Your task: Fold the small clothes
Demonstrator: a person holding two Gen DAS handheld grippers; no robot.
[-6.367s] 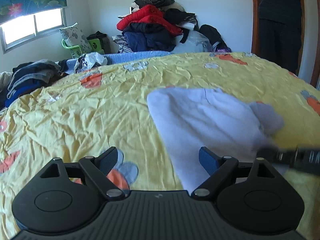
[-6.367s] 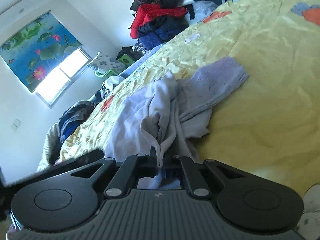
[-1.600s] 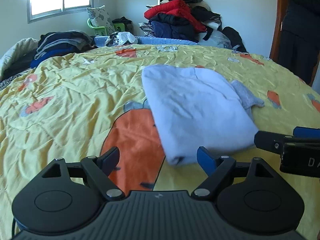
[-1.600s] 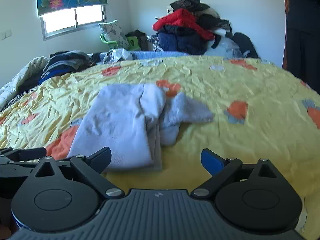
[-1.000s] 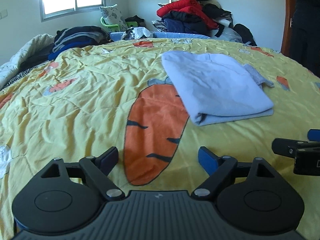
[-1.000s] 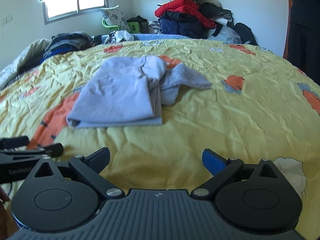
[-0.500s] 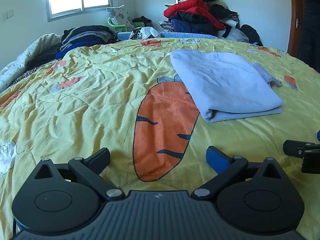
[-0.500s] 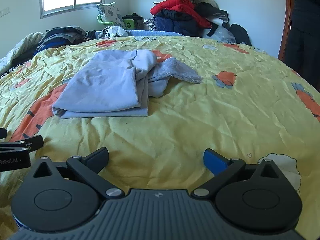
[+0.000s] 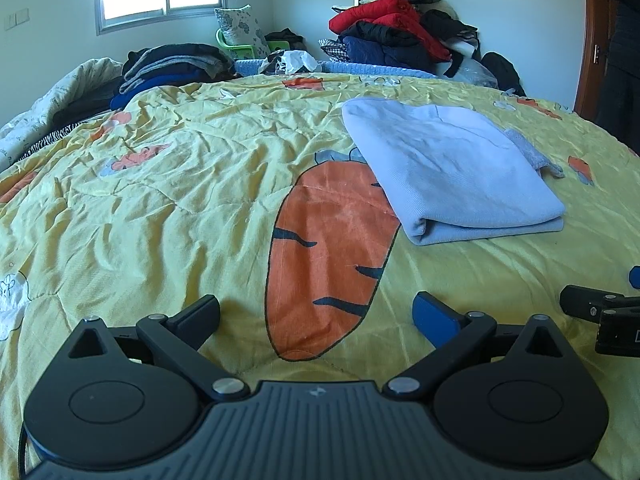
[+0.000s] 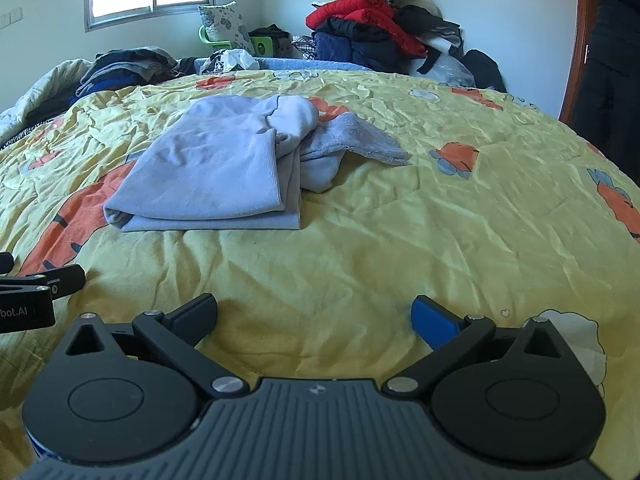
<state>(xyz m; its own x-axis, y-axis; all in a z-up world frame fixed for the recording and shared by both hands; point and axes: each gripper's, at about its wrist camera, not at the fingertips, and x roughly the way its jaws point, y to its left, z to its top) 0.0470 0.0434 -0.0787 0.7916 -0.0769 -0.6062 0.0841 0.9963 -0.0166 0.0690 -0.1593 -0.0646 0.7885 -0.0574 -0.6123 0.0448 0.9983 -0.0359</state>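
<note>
Right wrist: one folded garment [image 10: 208, 168]

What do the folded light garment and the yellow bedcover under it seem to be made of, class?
Folded garment: probably soft knit cotton, matte, with fine ribbing and a fleecy underside at the loose part. Bedcover: likely thin woven cotton, matte, finely creased, printed with carrots.

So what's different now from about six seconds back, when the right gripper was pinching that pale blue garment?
The right gripper let go of the pale blue knit garment, which now lies folded on the yellow carrot-print quilt. Both grippers backed away from it; the left gripper is open too. The quilt and the clothes pile beyond are unchanged.
</note>
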